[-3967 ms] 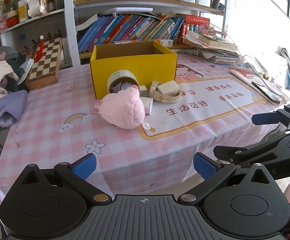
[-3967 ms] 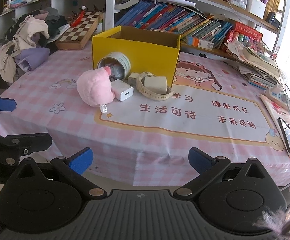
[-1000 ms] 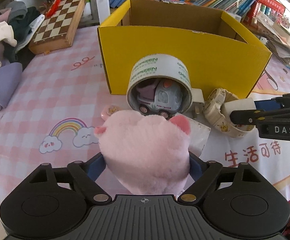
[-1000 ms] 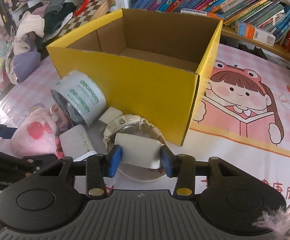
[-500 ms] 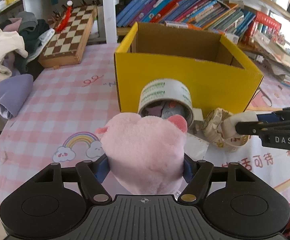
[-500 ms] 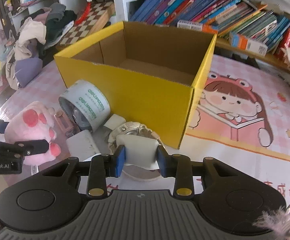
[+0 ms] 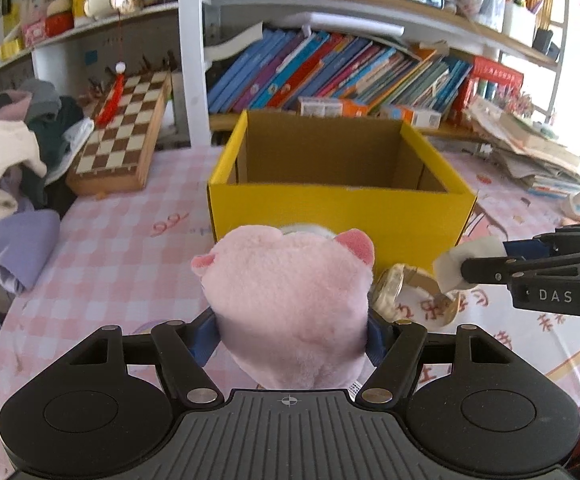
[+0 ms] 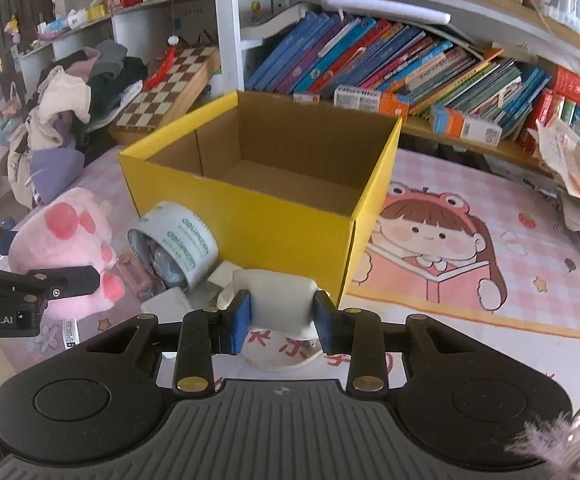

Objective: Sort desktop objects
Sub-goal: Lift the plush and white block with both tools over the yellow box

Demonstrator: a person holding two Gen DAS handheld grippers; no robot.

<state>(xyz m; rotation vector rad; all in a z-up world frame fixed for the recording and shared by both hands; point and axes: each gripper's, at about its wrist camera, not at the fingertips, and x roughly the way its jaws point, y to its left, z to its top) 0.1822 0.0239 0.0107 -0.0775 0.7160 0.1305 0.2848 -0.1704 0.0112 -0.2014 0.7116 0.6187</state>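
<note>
My left gripper is shut on a pink plush toy, held above the table in front of the open yellow box. The toy also shows at the left of the right wrist view, between the left gripper's fingers. My right gripper is shut on a white pad with a cream watch strapped round it, lifted before the box. A tape roll with a toy car inside lies on its side against the box, next to a white charger.
A chessboard leans at the back left beside a heap of clothes. Shelves of books rise behind the box. Stacked papers sit at the right. The pink checked tablecloth has bare room on the left.
Both grippers have risen and drawn back from the table, the left with the plush toy, the right with the pad and watch. The box interior now shows more fully.
</note>
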